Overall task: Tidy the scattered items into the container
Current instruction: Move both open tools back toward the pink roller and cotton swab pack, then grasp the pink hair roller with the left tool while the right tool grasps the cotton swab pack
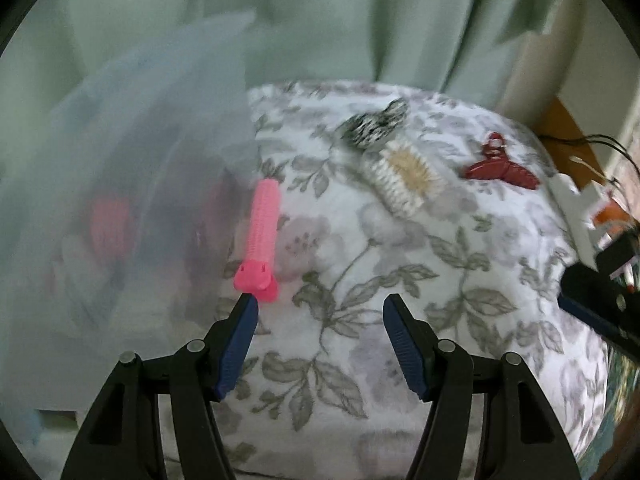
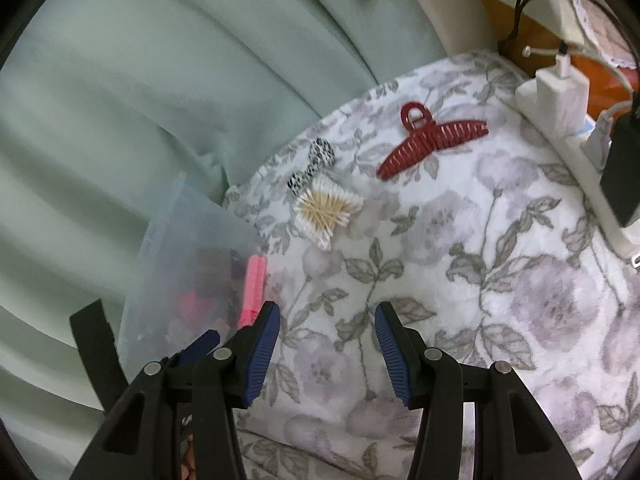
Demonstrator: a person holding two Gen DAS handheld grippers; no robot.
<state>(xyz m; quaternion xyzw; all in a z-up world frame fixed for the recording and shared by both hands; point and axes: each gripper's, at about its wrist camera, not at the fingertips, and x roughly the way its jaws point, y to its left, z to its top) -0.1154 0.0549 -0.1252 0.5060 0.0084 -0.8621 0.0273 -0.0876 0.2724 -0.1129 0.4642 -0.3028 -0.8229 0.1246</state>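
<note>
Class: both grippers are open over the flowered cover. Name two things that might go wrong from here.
1. The pink clip lies right against the bin; the left gripper may nudge the bin when grasping.
2. The swab pack touches the spotted bow; one may drag the other.

The left gripper (image 1: 320, 304) gapes empty — pink hair clip (image 1: 261, 232) at its left fingertip (beside the blurred container (image 1: 120, 184)).

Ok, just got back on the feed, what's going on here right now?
A person is tidying hair accessories off a floral blanket into the translucent container. Both the left gripper and the right gripper are open and empty. The pink hair roller, cotton swab pack, patterned bow clip and red claw clip still lie outside.
</note>
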